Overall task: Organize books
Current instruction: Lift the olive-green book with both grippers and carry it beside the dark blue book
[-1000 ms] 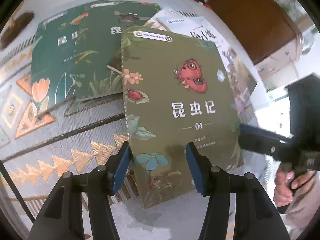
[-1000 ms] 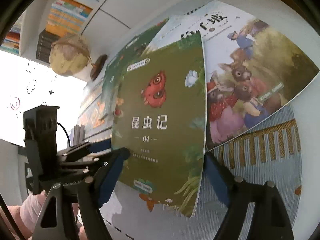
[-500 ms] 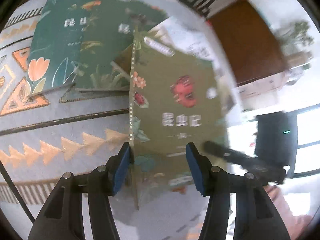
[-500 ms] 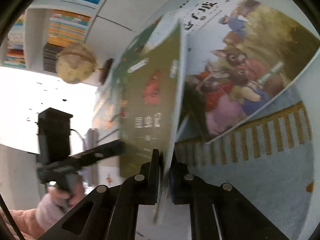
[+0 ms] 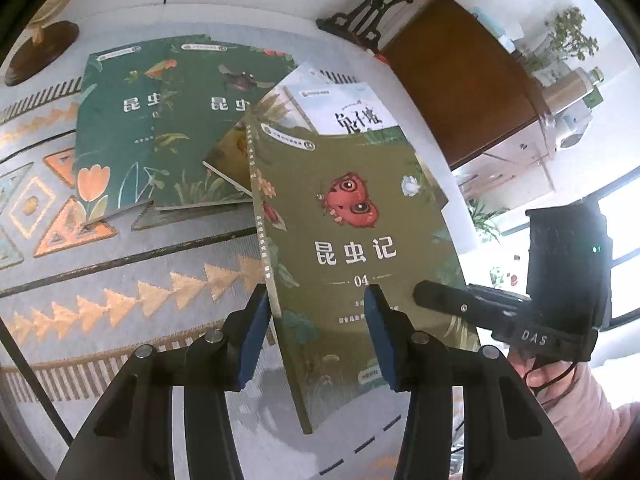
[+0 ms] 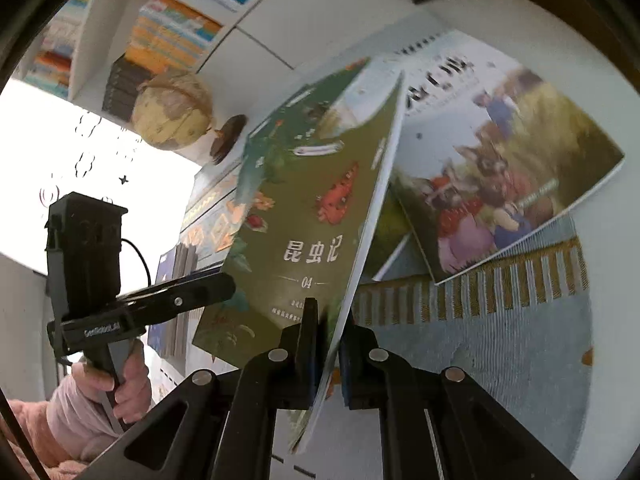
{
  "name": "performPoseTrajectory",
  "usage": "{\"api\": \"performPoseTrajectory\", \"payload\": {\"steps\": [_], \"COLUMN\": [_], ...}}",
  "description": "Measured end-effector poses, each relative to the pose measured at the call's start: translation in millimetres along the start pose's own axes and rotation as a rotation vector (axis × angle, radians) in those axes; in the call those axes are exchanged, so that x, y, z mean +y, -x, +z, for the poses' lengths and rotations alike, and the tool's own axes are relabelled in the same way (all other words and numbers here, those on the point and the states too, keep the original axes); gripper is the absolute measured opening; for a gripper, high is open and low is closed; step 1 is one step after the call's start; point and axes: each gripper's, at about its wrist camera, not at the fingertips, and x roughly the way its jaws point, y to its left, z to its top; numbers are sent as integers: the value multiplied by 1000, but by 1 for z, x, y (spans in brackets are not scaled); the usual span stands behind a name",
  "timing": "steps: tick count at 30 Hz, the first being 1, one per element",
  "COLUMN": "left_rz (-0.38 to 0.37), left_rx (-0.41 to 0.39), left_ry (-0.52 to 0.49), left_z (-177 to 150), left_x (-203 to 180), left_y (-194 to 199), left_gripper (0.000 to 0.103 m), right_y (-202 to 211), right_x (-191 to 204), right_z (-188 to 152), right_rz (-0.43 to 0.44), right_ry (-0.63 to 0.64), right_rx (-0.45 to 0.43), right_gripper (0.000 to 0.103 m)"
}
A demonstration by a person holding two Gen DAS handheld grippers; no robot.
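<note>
Bright daylight, blown-out window (image 6: 100,152) glare at the frame sides, strong fisheye bending with dark corners, motion blur on the rabbit picture book (image 6: 500,184)

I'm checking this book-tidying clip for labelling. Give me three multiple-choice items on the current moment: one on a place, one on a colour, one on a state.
1. Where is the globe?
A. beside the bookshelf
B. on the olive book
C. in a gripper

2. What colour is the moth on the olive book?
A. blue
B. red
C. white

3. What is the right gripper doing?
A. hanging open
B. clamping the olive book's edge
C. holding the globe

A: it stands beside the shelves.
B: the cover shows red wings.
B: its pads pinch the raised book.
</note>
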Motion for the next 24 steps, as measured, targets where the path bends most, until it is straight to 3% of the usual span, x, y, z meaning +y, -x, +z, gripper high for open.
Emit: {"api": "performPoseTrajectory", "payload": {"steps": [10, 24], "left_rz": [24, 94], "left_rx": [-56, -173], "left_ry": [-15, 30], "left_z": [-22, -65], "left_x": [-1, 25], "left_y": [39, 111], "left_gripper": [44, 44], "right_y": [15, 5], "right_x": [34, 111], "right_z": [-10, -24], "right_rz": [49, 104], "right_ry": [54, 194], "right_rx": [-12, -2], "right_gripper": [10, 11]}}
